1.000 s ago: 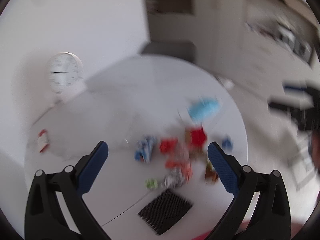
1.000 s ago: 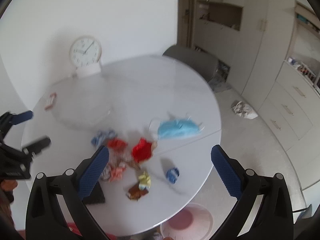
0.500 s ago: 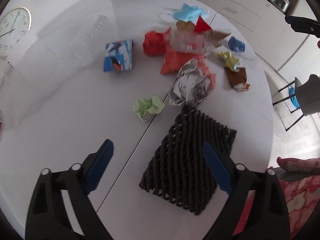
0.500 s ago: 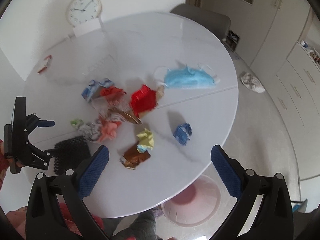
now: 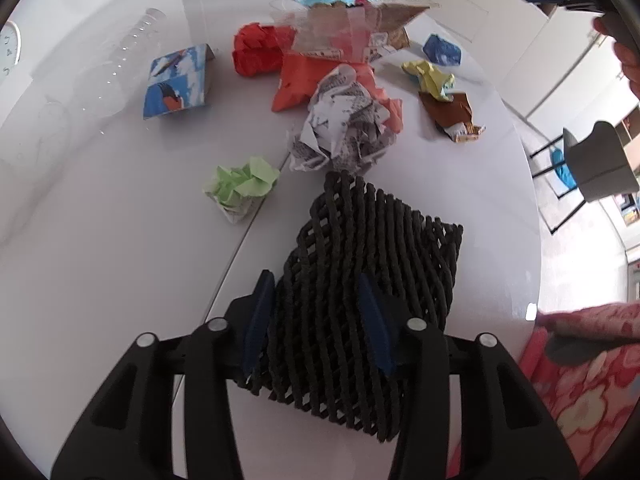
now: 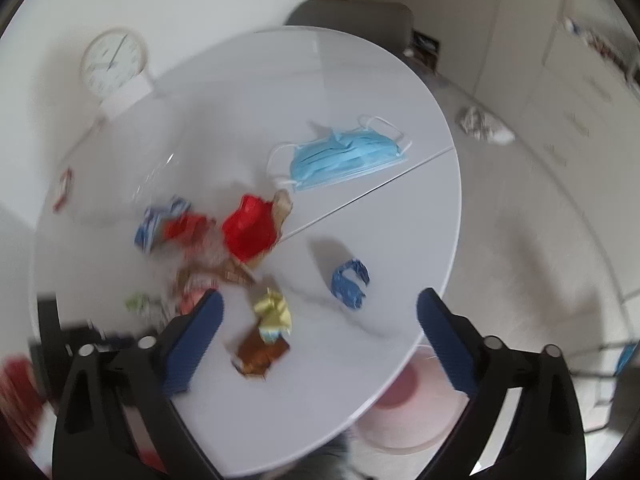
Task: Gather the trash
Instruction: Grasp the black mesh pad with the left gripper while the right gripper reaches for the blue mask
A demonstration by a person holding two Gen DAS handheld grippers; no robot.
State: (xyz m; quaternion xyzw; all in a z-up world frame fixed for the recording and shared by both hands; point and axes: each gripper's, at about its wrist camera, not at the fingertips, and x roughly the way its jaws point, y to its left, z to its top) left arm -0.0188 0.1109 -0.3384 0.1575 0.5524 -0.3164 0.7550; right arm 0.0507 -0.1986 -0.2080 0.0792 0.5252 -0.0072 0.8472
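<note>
The black foam mesh sleeve [image 5: 372,280] is a flattened net of wavy black strands, roughly square, lying on the near part of the round white table [image 5: 100,260], just in front of the crumpled newspaper ball [image 5: 344,120] and beside the green paper wad [image 5: 242,184]. My left gripper [image 5: 316,316] is clamped on its near end: both blue pads press into the mesh, which bunches between them.

Half a second ago my left fingers were spread wide, straddling the sleeve without touching it; now they have come down and closed on it. My right gripper [image 6: 318,328] stays open above the table, its pads wide apart and holding nothing, though that view has blurred and shifted lower over the yellow wad [image 6: 274,310] and brown wrapper [image 6: 260,352].

The sleeve runs lengthwise away from my left gripper, its far corner pointing at the newspaper ball, its strands slanting diagonally across it. Beyond lie the red paper [image 5: 258,50], the blue carton [image 5: 178,80], the blue wad [image 5: 442,50] and the face mask [image 6: 346,158].
</note>
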